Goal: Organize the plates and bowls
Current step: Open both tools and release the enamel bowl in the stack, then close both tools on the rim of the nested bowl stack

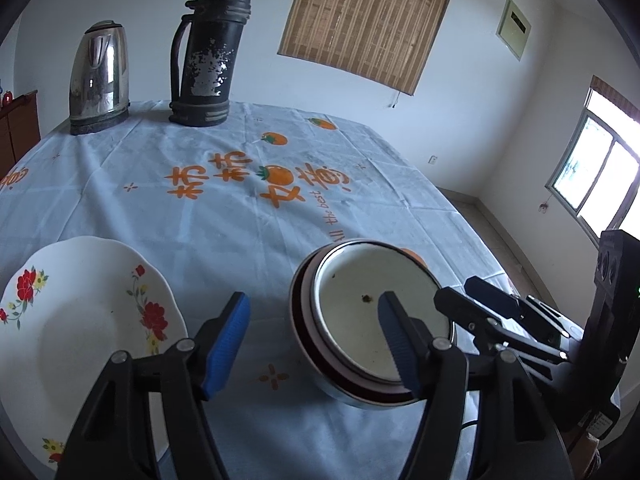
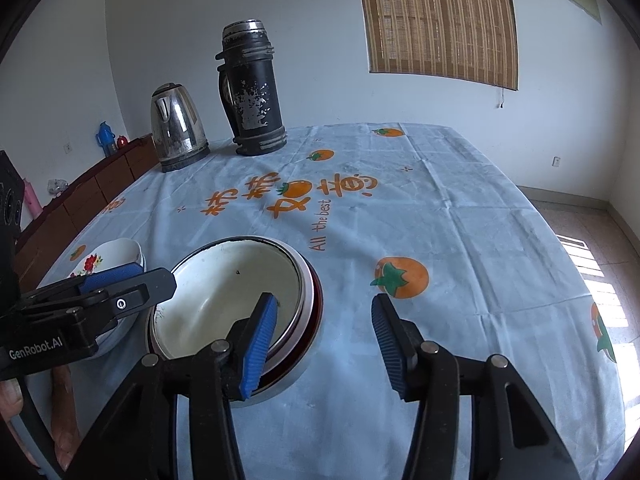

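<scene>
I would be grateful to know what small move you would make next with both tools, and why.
Probably draw both tools back from the stacked bowls and turn the left tool toward the flowered plate. Both tools stand open with no pad pressing on a rim, the right tool included, so the nested bowls appear set down on the tablecloth, while the plate lies apart to their left.

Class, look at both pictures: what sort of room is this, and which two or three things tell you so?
Probably a dining room in a home. A table with a printed cloth holds a steel kettle and a worn black flask, with a flowered plate and stacked bowls nearer the camera.
</scene>
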`<state>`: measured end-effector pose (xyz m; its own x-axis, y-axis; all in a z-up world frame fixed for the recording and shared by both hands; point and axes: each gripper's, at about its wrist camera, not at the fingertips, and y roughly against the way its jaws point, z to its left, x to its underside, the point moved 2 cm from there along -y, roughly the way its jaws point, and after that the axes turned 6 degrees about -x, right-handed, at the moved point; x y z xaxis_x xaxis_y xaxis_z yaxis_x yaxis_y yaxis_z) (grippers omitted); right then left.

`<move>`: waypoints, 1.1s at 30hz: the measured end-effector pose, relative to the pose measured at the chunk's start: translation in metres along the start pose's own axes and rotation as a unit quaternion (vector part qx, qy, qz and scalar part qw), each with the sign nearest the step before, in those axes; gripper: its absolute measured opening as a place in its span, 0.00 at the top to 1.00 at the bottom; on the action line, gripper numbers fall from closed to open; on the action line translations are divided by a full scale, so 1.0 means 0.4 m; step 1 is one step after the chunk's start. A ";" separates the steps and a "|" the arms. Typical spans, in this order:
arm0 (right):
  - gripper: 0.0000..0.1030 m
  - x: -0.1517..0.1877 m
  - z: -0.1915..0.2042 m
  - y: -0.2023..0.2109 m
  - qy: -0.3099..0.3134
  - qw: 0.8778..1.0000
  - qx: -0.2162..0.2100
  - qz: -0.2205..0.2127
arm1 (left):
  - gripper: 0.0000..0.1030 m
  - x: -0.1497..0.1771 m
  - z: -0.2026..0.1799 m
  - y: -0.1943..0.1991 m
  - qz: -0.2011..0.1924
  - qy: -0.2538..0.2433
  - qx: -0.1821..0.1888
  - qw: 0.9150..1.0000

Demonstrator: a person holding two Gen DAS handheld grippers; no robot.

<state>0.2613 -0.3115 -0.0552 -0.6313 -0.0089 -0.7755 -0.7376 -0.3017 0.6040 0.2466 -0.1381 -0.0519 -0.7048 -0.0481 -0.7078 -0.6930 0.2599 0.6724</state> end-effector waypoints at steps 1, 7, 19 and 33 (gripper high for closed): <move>0.50 0.001 -0.001 0.000 -0.001 1.000 0.002 -0.005 | 0.35 0.001 0.000 -0.002 0.000 -0.001 -0.002 1.000; 0.49 0.001 -0.015 -0.007 -0.016 1.000 0.001 -0.027 | 0.35 0.006 -0.006 -0.009 0.002 -0.005 -0.007 1.000; 0.49 0.026 -0.015 -0.029 -0.024 0.998 -0.052 -0.023 | 0.35 0.032 -0.035 -0.036 0.029 -0.023 -0.004 0.999; 0.50 0.040 0.002 -0.034 -0.014 0.998 -0.057 -0.011 | 0.36 0.047 -0.032 -0.047 0.050 -0.014 0.010 0.999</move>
<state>0.2611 -0.3069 -0.0757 -0.6233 0.0246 -0.7816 -0.7202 -0.4074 0.5616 0.2444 -0.1560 -0.0752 -0.7661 0.0054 -0.6427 -0.6156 0.2814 0.7361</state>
